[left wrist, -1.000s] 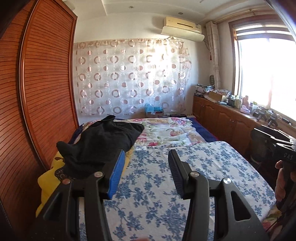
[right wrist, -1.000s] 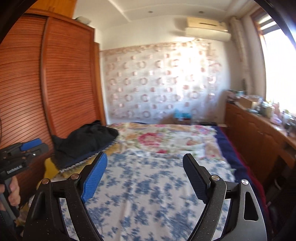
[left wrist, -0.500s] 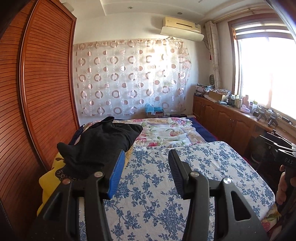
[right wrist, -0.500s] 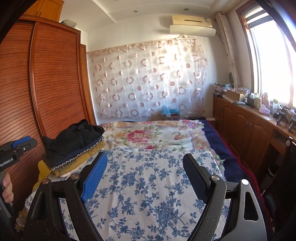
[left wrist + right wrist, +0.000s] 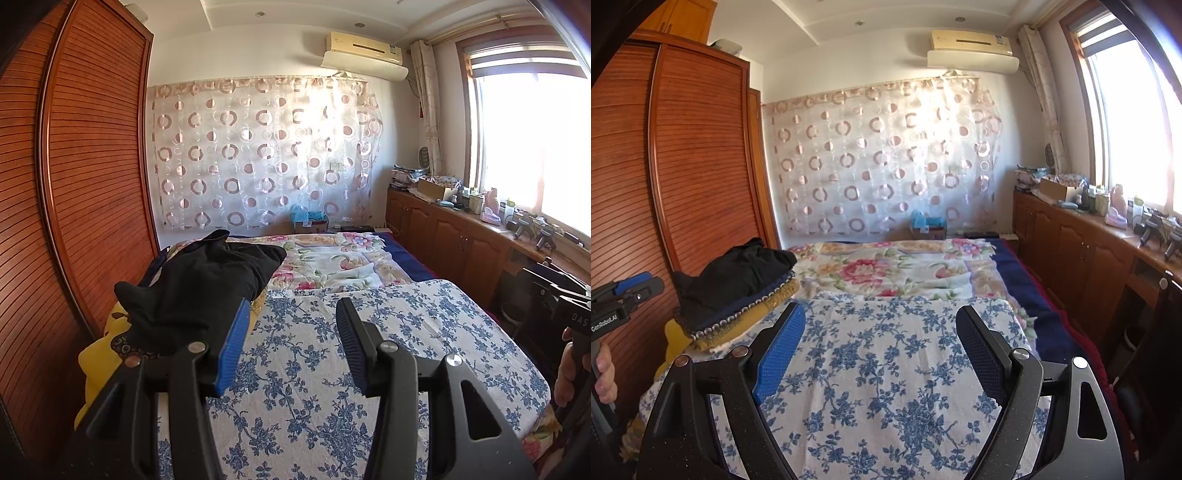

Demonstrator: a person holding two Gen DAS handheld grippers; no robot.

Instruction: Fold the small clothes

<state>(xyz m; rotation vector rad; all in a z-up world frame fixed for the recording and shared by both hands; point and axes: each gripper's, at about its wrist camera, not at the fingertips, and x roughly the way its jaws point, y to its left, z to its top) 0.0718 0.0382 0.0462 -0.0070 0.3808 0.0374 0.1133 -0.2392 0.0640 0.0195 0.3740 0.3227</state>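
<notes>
A pile of clothes lies on the bed's left side, with a black garment (image 5: 199, 288) on top of navy and yellow pieces; it also shows in the right wrist view (image 5: 738, 284). My left gripper (image 5: 291, 321) is open and empty, held above the blue-flowered sheet (image 5: 332, 376), just right of the pile. My right gripper (image 5: 881, 328) is open and empty above the same sheet (image 5: 886, 369), further right of the pile. The left gripper's body (image 5: 620, 302) shows at the left edge of the right wrist view.
A wooden wardrobe (image 5: 85, 177) stands close along the bed's left side. Wooden cabinets (image 5: 461, 243) with clutter on top run along the right under the window. A floral quilt (image 5: 332, 258) covers the far half of the bed. A patterned curtain (image 5: 258, 147) hangs at the back.
The right gripper has swung left and steadied, so the pile sits nearer its left finger. The left gripper has barely moved. Both stay open.
</notes>
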